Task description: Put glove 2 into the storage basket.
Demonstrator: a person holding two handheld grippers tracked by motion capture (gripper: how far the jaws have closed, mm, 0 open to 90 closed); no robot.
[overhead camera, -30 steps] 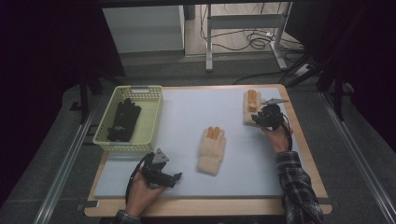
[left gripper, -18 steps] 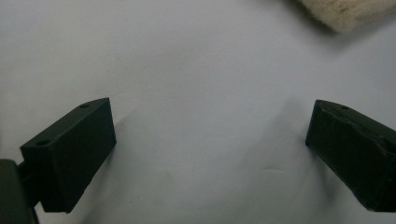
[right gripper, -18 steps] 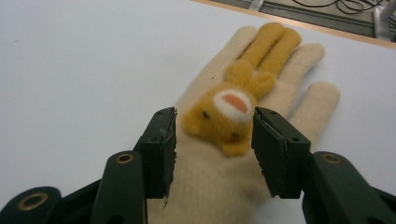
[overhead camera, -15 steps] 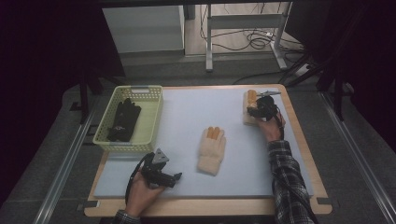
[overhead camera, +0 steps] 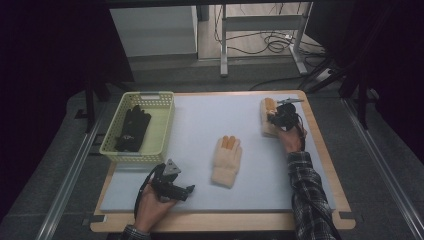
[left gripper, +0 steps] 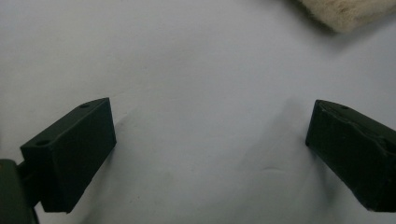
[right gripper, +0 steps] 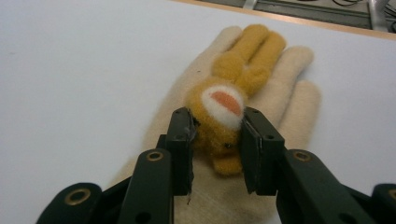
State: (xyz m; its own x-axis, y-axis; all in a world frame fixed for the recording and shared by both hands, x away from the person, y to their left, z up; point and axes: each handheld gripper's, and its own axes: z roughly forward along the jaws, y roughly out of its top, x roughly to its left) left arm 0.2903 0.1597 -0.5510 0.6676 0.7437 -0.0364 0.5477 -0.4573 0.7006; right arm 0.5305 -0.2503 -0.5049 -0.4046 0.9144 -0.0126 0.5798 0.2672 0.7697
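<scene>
1. Gripping the orange animal patch (right gripper: 222, 119) on a cream glove (right gripper: 275, 100), the right tongs (right gripper: 217, 144) sit at the tabletop's (overhead camera: 200, 120) far right.
2. The left tongs (left gripper: 210, 149) rest spread wide, empty, near the front edge.
3. A second cream glove (overhead camera: 226, 161) lies mid-tabletop; dark gloves (overhead camera: 132, 127) fill the yellow basket (overhead camera: 162, 127).

The high view looks forward and down over the whole table (overhead camera: 200, 120). Each gripper view sits close above it; the right one shares the far-right glove (right gripper: 261, 102).
</scene>
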